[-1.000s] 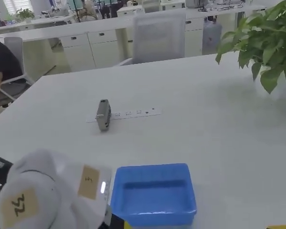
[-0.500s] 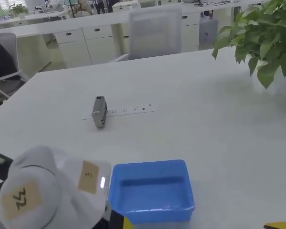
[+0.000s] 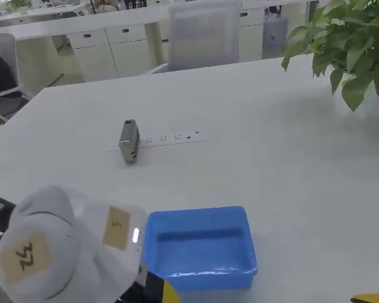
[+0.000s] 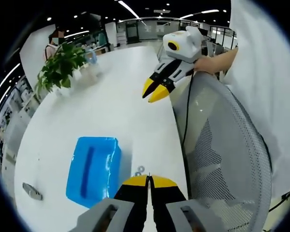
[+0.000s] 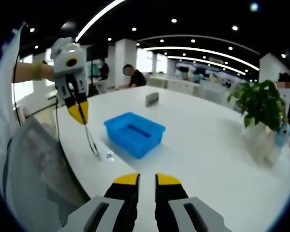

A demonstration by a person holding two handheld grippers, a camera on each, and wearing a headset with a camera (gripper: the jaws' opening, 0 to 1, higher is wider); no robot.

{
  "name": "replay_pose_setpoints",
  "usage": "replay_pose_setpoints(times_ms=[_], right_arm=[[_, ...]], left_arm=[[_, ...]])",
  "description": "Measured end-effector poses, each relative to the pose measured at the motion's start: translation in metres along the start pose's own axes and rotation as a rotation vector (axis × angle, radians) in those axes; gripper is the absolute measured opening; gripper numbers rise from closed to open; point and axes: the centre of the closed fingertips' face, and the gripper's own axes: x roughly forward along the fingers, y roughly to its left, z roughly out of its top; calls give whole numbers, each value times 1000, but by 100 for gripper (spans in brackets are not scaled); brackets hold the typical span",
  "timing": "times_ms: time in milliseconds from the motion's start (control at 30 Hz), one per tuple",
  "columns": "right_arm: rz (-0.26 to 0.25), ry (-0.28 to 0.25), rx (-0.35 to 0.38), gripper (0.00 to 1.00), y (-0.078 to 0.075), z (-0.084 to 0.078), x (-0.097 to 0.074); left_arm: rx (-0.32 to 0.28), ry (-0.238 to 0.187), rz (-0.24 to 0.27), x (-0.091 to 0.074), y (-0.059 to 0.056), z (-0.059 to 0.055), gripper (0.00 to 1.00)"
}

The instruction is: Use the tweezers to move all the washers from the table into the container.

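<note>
The white counter (image 3: pixel 271 158) carries an empty blue plastic container (image 3: pixel 202 278). The left gripper (image 5: pixel 79 113) fingers pinch thin metal tweezers (image 5: pixel 91 140); the right gripper (image 5: pixel 146 179) fingers are slightly spread, holding nothing. The tiny metal washers (image 4: pixel 139 170) lie just beside the container: light, slippery, probably best nipped across the ring.

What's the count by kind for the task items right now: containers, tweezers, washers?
Blue container: 1
Tweezers: 1
Washers: 2, as far as their small size lets me tell
Total: 4
</note>
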Motion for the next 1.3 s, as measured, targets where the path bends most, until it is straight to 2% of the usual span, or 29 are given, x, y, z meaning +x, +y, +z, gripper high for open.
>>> replay_pose_setpoints(times_ms=[33,200,267,333,467,500,533,567,633,700,767,833,933,1033,1167,1300], right_arm=[[1,3,-2,8,0,0,0],[4,8,5,8,0,-1,1],[33,-6,67,9,3,1,1],[72,-59,124,10,7,15,1],[309,-127,268,13,38,41,9],[348,-128,271,14,45,44,14],[388,-132,243,17,55,47,22],[415,-114,204,20,63,46,28],[480,-36,82,27,83,36,43],[543,19,-78,33,105,27,56],[604,17,-156,35,125,27,68],[673,1,-196,32,141,27,78],[713,11,-261,29,148,23,94],[721,36,-346,23,149,19,108],[763,47,-361,21,155,22,116],[774,40,-389,17,159,28,119]], left_arm=[[-16,4,5,0,2,-1,0],[-6,20,10,1,4,-3,0],[-7,23,7,0,4,-4,0],[1,38,5,-2,3,-6,0],[8,52,0,-4,2,-9,0],[6,52,-1,-4,2,-9,0],[2,52,-3,-4,2,-9,0],[1,53,-4,-4,1,-9,0],[0,54,-6,-4,1,-10,0],[-3,57,-4,-5,1,-11,0],[-8,60,-2,-6,1,-13,0],[-6,63,-6,-7,1,-14,0],[21,87,-16,-9,0,-18,0],[38,99,-24,-10,0,-20,0],[53,92,-32,-9,2,-18,0],[58,80,-43,-8,4,-15,0]])
